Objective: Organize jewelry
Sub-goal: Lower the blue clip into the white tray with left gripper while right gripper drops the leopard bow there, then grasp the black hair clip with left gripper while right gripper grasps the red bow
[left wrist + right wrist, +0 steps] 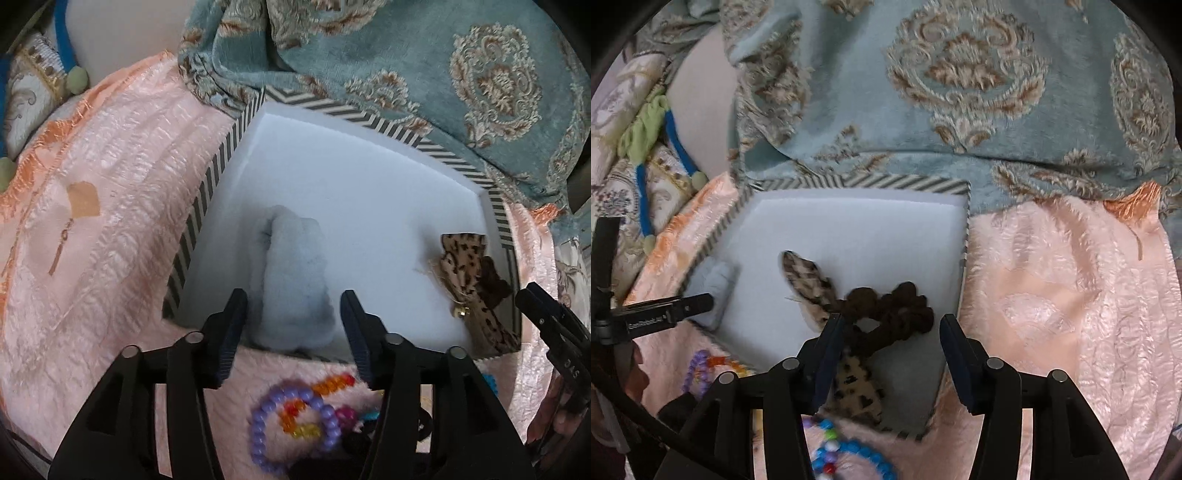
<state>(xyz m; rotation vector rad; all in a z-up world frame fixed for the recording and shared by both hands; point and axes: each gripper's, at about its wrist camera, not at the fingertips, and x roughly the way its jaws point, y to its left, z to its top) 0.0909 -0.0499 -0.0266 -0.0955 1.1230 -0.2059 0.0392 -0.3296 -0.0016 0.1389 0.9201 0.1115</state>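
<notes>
Beaded bracelets (295, 424) lie unsorted on the pink cloth nearest the camera, below the spread, empty left gripper (293, 332) and right gripper (890, 354) (both over the box), while the striped box (207, 192) beyond already holds a pale blue scrunchie (295, 280) at left and a leopard-print bow scrunchie (857, 314) at right.

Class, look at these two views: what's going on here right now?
A person with a gripper in each hand is sorting accessories into a striped-rim box lined with white foam. The left gripper, open, is poised over a pale blue fluffy scrunchie at the box's near edge. The right gripper, also open, is over a brown scrunchie with leopard-print ribbon in the box. Beaded bracelets, including a purple bracelet, lie outside on the pink cloth.
</notes>
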